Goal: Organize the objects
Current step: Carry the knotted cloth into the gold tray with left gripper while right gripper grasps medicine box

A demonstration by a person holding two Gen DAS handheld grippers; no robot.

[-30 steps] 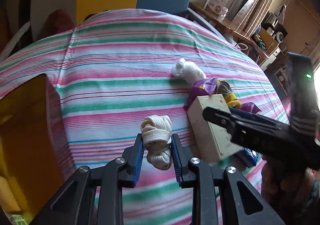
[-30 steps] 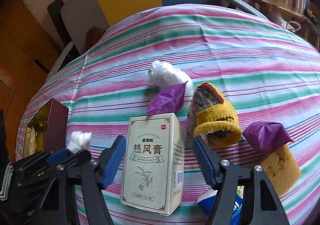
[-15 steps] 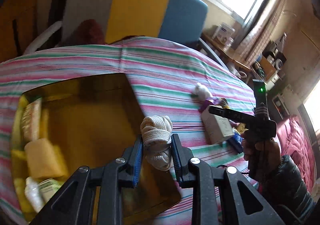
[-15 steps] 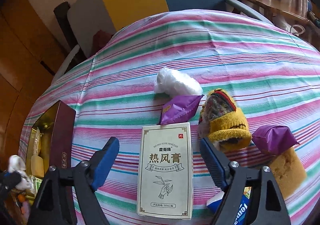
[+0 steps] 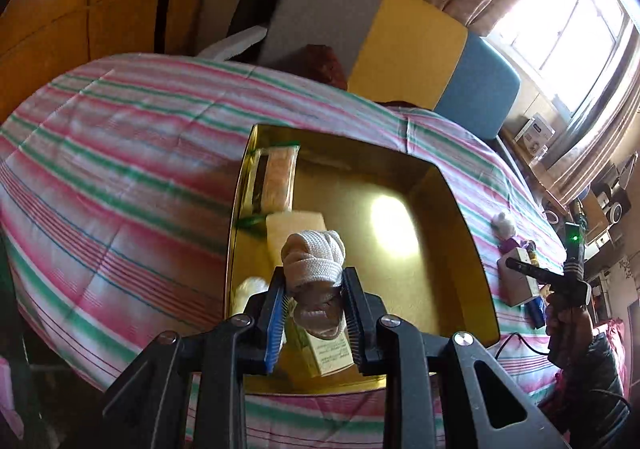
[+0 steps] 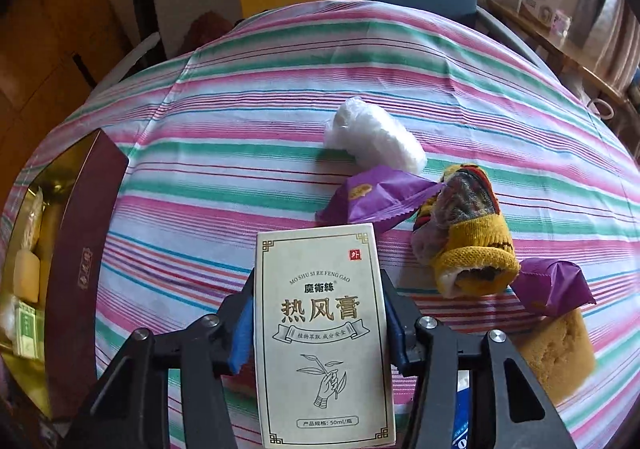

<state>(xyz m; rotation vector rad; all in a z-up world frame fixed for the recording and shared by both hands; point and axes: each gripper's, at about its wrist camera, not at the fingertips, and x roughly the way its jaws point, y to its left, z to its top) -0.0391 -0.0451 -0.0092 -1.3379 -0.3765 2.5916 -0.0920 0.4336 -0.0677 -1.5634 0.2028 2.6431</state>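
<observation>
The left gripper (image 5: 314, 301) has its blue-padded fingers (image 5: 276, 313) pressed narrow on a bundle of white cord (image 5: 314, 263), and the bundle stands up between them above the open gold box (image 5: 460, 209). Inside this box, at about 11 o'clock from the bundle, a pale yellow block (image 5: 294, 223) lies on the floor of the box, and further at 11 o'clock a long packet (image 5: 280, 177) rests along the left wall. Under the fingers a small green-printed carton (image 5: 324, 353) shows at 6 o'clock. The right gripper (image 6: 320, 325) has just been closing its jaws, and now its two pads touch the sides of the cream medicine box (image 6: 320, 329), which lies flat on the striped tablecloth (image 6: 240, 137) with its Chinese letters facing up. From this box, at 12 o'clock, a purple wrapper (image 6: 372, 197) touches the top edge, and beyond it a white plastic-wrapped roll (image 6: 374, 135) lies just beside the wrapper. At about 2 o'clock a yellow knitted sock (image 6: 468, 245) rests on the cloth, and at 3 o'clock a second purple wrapper (image 6: 554, 285) sits on top of a yellow sponge (image 6: 556, 345). At 9 o'clock, well apart, the dark red outer wall of the gold box is seen, with small things inside. In the left view the right gripper is far at 3 o'clock, held by a hand (image 5: 566, 325) in a dark sleeve.
</observation>
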